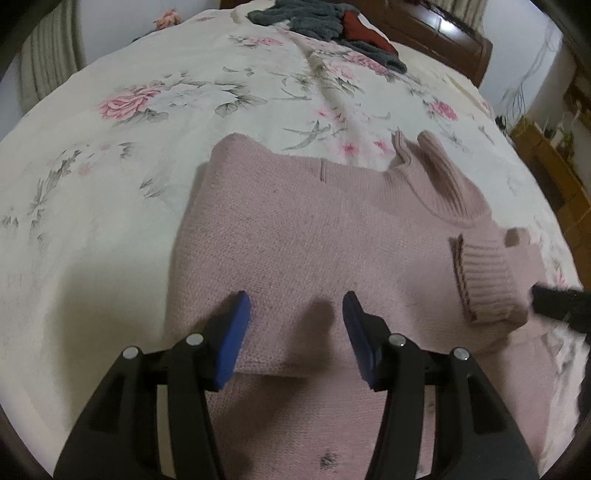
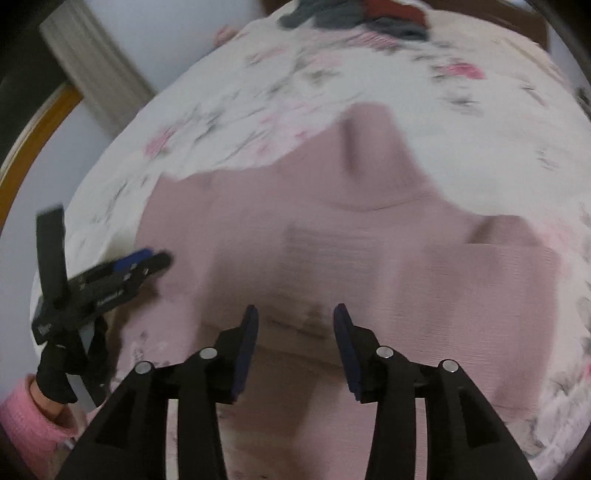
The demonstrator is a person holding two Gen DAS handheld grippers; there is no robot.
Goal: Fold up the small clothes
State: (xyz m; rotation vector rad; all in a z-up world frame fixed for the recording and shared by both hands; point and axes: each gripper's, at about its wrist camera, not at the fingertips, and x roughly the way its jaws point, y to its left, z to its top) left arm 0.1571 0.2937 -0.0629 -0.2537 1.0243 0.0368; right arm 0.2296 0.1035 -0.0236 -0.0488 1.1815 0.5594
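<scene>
A pink knitted sweater (image 1: 314,229) lies partly folded on the flowered bedsheet (image 1: 147,122), its high collar (image 1: 439,166) toward the far right and a ribbed cuff (image 1: 484,280) laid over its right side. My left gripper (image 1: 295,314) hovers open over the sweater's near folded edge, nothing between its blue pads. In the right wrist view, which is blurred by motion, the sweater (image 2: 369,251) fills the middle and my right gripper (image 2: 295,325) is open above its near part. The left gripper (image 2: 110,280) shows there at the left, held by a hand in a pink sleeve (image 2: 26,421).
A pile of dark grey and red clothes (image 1: 332,26) lies at the far end of the bed. A wooden headboard (image 1: 443,37) and wooden furniture (image 1: 554,177) stand to the right. A curtain (image 1: 48,55) hangs at the far left. The right gripper's black tip (image 1: 557,299) enters from the right edge.
</scene>
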